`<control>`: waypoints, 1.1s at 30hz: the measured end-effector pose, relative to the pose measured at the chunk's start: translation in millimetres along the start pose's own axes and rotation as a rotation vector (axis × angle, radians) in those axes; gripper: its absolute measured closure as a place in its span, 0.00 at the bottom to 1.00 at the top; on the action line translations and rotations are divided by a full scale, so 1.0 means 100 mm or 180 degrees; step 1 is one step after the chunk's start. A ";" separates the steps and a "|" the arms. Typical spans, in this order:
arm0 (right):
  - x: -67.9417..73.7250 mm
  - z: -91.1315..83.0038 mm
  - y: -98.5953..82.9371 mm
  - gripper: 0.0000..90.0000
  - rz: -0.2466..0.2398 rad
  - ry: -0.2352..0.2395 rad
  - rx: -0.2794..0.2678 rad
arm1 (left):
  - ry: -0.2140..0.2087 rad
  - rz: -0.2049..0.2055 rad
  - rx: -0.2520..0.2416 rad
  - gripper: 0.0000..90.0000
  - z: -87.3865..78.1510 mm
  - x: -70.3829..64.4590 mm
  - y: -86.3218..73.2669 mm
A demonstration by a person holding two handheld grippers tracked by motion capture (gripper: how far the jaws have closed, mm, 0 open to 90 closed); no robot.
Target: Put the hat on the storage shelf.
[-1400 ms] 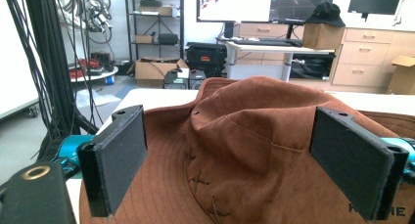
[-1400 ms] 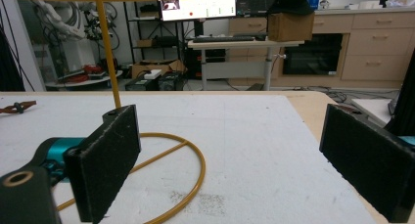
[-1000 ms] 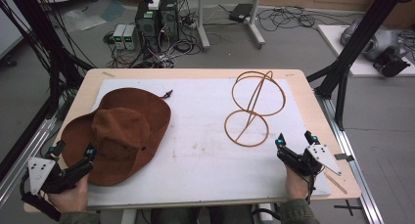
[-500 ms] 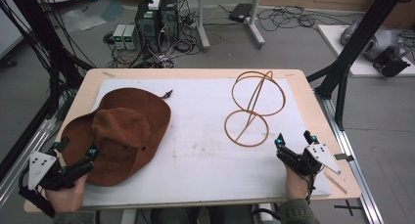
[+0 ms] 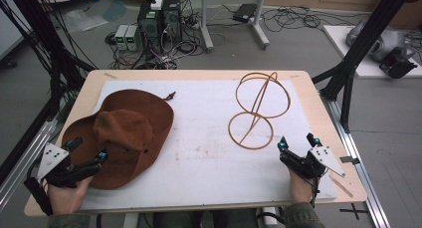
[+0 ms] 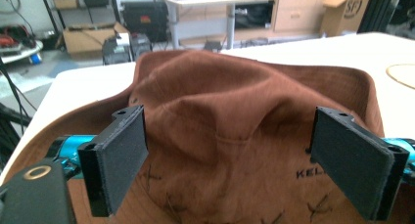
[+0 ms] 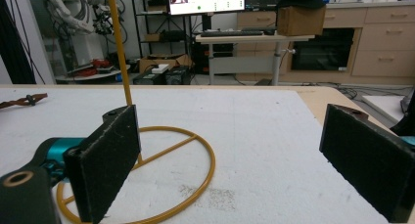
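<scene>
High view: left gripper (image 5: 88, 152) fingers spread over the brown hat (image 5: 124, 131); right gripper (image 5: 297, 142) fingers spread near the wire stand (image 5: 258, 108).

even indoor light, soft shadows, all three pictures slightly blurred.

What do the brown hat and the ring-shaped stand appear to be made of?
Brown hat: probably soft felt or suede-like fabric; its matte crown creases and sags, with visible stitching.
Wire hat stand: seemingly thin metal rod with a gold-coloured finish; smooth, slender hoops and an upright hold their shape.
</scene>
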State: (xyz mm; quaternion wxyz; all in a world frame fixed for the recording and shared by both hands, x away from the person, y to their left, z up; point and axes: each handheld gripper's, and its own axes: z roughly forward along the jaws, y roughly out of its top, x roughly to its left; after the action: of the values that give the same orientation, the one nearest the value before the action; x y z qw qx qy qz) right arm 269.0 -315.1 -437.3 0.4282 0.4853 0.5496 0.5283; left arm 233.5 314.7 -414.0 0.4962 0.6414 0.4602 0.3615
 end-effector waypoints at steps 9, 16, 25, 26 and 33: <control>0.01 0.01 -0.01 0.08 0.0034 0.0018 0.0023 | -0.0163 0.0066 0.0621 0.17 0.27 0.06 0.03; 0.00 0.01 -0.01 0.08 0.0074 0.0037 0.0033 | -0.0085 0.0026 0.0922 0.25 0.38 0.04 -0.01; 0.01 0.01 -0.02 0.08 0.0083 0.0054 0.0060 | -0.0153 0.0098 0.1054 0.70 0.44 0.01 -0.02; 0.01 0.01 -0.02 0.08 0.0081 0.0054 0.0062 | -0.0181 0.0129 0.1063 0.77 0.44 0.01 -0.02; 0.02 0.02 -0.02 0.08 0.0083 0.0084 0.0089 | -0.0166 0.0269 0.1064 0.99 0.42 -0.04 -0.04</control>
State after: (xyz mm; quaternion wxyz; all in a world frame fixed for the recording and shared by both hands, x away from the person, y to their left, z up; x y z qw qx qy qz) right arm 271.0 -313.1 -439.7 0.4071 0.4913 0.5561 0.5325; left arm 270.0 298.4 -428.2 0.3787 0.7429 0.4734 0.2837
